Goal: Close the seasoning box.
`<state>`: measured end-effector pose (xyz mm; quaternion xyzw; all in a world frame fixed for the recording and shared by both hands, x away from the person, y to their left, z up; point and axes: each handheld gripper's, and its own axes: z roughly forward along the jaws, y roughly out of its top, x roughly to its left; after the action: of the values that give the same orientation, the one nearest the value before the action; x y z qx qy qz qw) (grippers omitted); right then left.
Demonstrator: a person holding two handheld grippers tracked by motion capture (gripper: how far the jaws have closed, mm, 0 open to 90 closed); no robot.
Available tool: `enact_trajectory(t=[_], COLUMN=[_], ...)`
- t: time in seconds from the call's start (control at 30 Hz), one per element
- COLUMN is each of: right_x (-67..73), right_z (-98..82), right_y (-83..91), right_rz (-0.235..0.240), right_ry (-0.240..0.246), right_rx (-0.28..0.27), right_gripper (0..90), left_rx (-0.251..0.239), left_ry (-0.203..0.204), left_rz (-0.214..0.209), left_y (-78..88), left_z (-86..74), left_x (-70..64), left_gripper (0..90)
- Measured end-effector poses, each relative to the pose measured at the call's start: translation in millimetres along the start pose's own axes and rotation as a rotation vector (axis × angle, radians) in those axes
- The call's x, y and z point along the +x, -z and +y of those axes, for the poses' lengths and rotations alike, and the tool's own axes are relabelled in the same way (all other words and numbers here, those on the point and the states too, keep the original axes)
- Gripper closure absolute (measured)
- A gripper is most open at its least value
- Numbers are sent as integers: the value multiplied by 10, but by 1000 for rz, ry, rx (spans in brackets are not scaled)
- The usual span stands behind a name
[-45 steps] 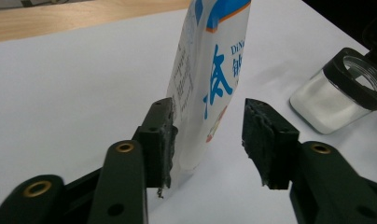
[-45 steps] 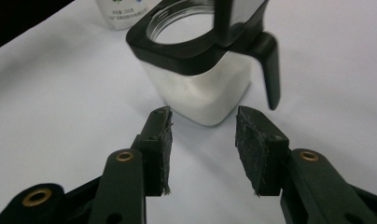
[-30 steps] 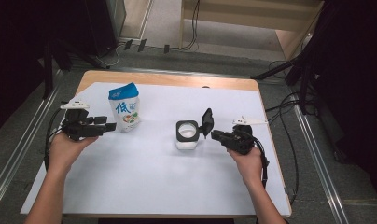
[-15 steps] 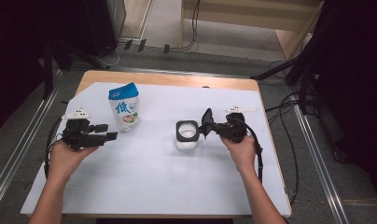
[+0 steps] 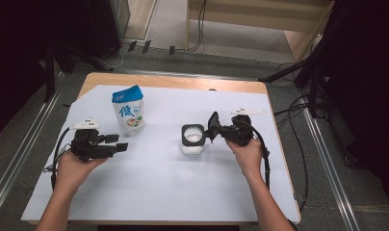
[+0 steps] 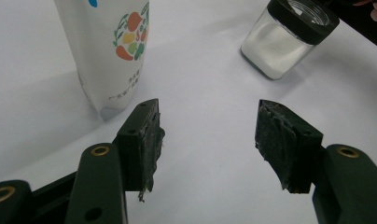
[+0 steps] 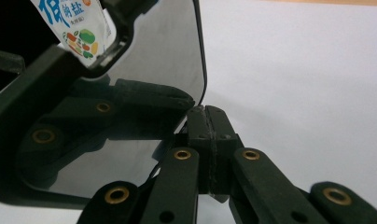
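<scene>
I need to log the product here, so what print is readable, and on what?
"低": large blue character on the white salt pouch, high view.
"盐": blue, on the same pouch in the right gripper view, after a cropped character.
Small print lower on the pouch: too blurred to read.
Jar: no text.

The blue and white bag (image 5: 129, 113) standing at the far left of the counter (image 5: 159, 202) has a big blue "低" on its front, and the right gripper view shows "盐" on it too, with smaller print too tiny to read.
</scene>
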<state>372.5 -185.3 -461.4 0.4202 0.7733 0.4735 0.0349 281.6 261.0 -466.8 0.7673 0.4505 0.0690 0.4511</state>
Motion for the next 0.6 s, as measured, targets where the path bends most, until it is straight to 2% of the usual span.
enact_trajectory(t=[0.1, 0.23, 0.37, 0.6], right_x=[17, 35, 65, 137], right_z=[15, 55, 107, 134], right_y=[4, 39, 90, 75], right_rz=[-3, 1, 22, 43], right_ry=[8, 3, -3, 9], right_rx=[-9, -34, -72, -76], right_gripper=[900, 900, 900, 900], left_rx=[-8, 10, 6, 25], left_ry=[5, -2, -1, -12], left_rz=[0, -5, -8, 13], left_y=[-11, -38, -51, -69], left_z=[-24, -60, -82, -95], left_x=[-13, -16, -27, -45], left_gripper=[414, 414, 414, 415])
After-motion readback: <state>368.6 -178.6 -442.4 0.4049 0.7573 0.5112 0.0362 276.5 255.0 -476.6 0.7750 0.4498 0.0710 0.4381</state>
